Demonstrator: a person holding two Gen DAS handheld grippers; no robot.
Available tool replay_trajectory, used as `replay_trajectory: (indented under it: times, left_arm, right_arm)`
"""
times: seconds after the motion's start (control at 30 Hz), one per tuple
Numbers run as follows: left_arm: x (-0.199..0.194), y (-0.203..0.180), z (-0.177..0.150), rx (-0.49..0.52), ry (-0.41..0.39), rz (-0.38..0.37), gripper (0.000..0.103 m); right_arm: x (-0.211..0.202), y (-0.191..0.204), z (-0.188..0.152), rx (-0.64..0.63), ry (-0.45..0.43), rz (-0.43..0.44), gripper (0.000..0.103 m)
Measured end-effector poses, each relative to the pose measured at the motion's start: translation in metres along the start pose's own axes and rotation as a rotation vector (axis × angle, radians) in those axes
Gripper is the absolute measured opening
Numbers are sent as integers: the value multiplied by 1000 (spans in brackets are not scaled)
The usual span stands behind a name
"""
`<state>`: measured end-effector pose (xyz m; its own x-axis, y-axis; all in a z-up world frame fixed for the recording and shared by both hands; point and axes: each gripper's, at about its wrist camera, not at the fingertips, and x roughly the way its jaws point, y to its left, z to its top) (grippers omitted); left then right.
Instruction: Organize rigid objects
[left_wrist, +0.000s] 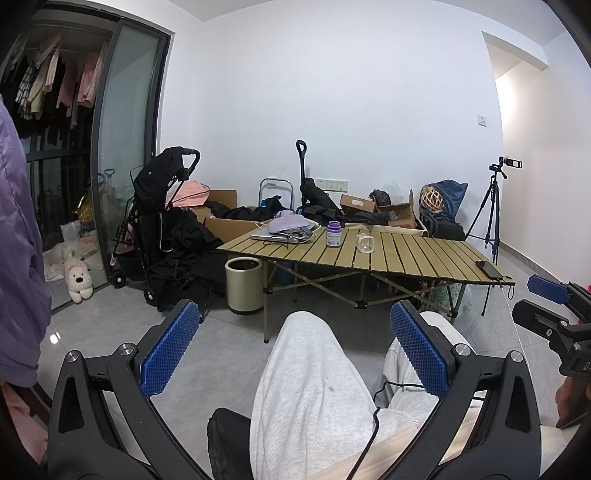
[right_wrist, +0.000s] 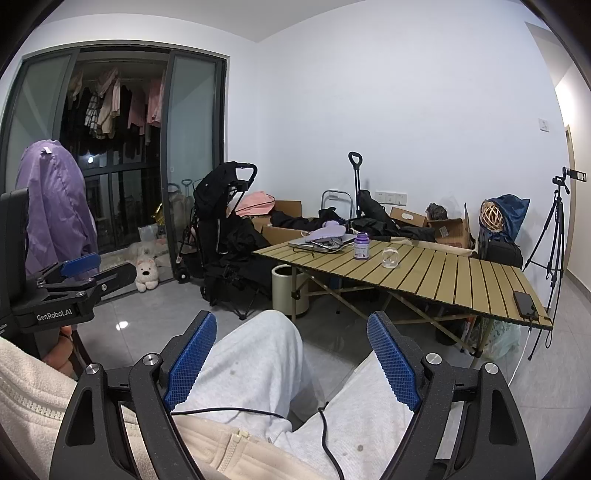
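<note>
A purple-capped bottle (left_wrist: 334, 234) (right_wrist: 361, 246) stands on the slatted wooden table (left_wrist: 406, 254) (right_wrist: 461, 277), with a clear glass jar (left_wrist: 365, 242) (right_wrist: 390, 257) to its right. A laptop with a lilac item on top (left_wrist: 286, 229) (right_wrist: 325, 238) lies at the table's far left. A black phone (left_wrist: 488, 268) (right_wrist: 525, 303) lies at the right end. My left gripper (left_wrist: 295, 347) is open and empty, held above the person's lap far from the table; it also shows in the right wrist view (right_wrist: 79, 267). My right gripper (right_wrist: 291, 354) is open and empty too; it also shows in the left wrist view (left_wrist: 532, 299).
A beige bin (left_wrist: 244, 284) stands on the floor by the table's left legs. A black stroller (left_wrist: 159, 221), cardboard boxes (left_wrist: 397, 214) and dark clothes crowd the back wall. A tripod (left_wrist: 489, 225) stands at the right. A plush dog (left_wrist: 78, 280) lies by the glass door.
</note>
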<state>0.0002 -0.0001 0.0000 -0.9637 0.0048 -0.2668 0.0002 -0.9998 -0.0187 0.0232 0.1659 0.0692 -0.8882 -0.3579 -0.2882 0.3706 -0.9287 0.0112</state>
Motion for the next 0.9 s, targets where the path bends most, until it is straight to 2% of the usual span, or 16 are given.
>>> replay_trajectory:
  times: [0.9]
  left_arm:
    - [-9, 0, 5, 7, -14, 4, 103]
  right_arm:
    - [0, -1, -1, 1, -3, 0, 88]
